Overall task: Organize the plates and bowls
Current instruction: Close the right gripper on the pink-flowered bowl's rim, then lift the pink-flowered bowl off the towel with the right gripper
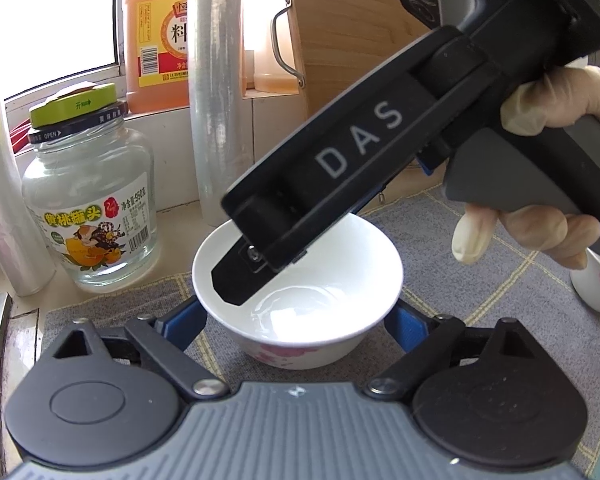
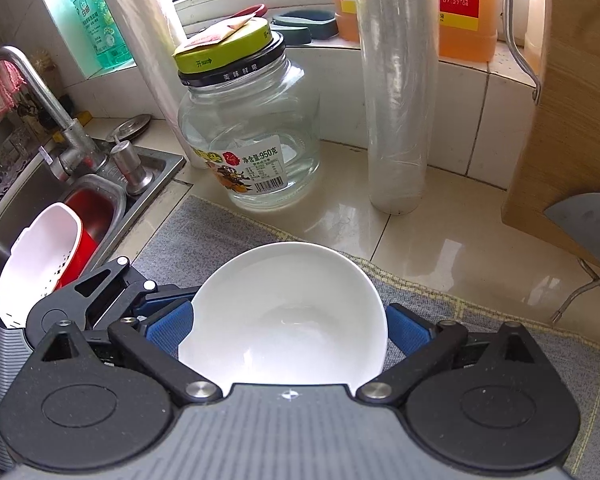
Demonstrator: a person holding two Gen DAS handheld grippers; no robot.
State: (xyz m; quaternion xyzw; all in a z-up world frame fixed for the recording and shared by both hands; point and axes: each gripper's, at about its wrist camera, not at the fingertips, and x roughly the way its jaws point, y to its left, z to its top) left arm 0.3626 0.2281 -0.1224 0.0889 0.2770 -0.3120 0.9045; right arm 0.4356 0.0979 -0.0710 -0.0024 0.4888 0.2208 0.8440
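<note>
In the left wrist view, the bowl [image 1: 320,264] is standing upright on the grey mat [image 1: 440,240], near the glass jar [image 1: 92,208]. The left gripper [image 1: 296,320] is reaching around it with wide jaws, one blue pad on each side, probably to steady it or take it. The bowl's rim is covering the pad ends, so we cannot tell whether they are pressing on the wall. The right gripper [image 1: 244,276], held by a gloved hand [image 1: 556,100], is coming down slantwise over the bowl's mouth. Only one finger is showing, and we cannot tell whether it is touching the inside. A small cup [image 1: 596,292] is being cut off at the right edge.

In the right wrist view, the same bowl is filling the space between this gripper's wide jaws and is looking tilted, maybe only because of the lens. Its rim is hiding the pad tips again, so we cannot tell about a grip. The left gripper is showing partly at the left. We are seeing no plates.
</note>
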